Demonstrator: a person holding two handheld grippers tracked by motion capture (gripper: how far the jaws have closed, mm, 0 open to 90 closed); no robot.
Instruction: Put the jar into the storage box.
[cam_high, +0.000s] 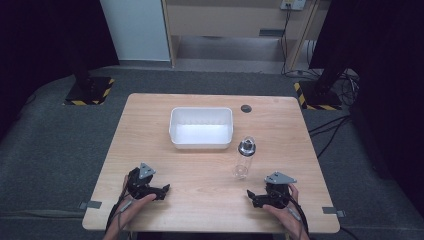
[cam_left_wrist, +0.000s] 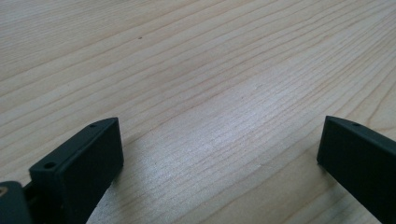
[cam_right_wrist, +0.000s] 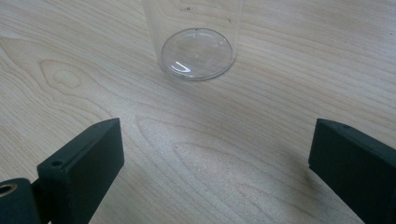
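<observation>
Standing upright on the table — a clear bottle, dark-capped.

We see a light wooden table, 1 white rectangular tub toward its far middle, 1 clear bottle upright just right of the tub, grey carpet all round

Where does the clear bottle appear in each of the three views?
High view: the clear bottle stands upright right of centre on the table, just right of the white bin and ahead of the right hand-held gripper.
Left gripper view: not in it.
Right gripper view: its base is at top centre, beyond the open jaws.
Shared landmark: the light wood-grain tabletop.
</observation>
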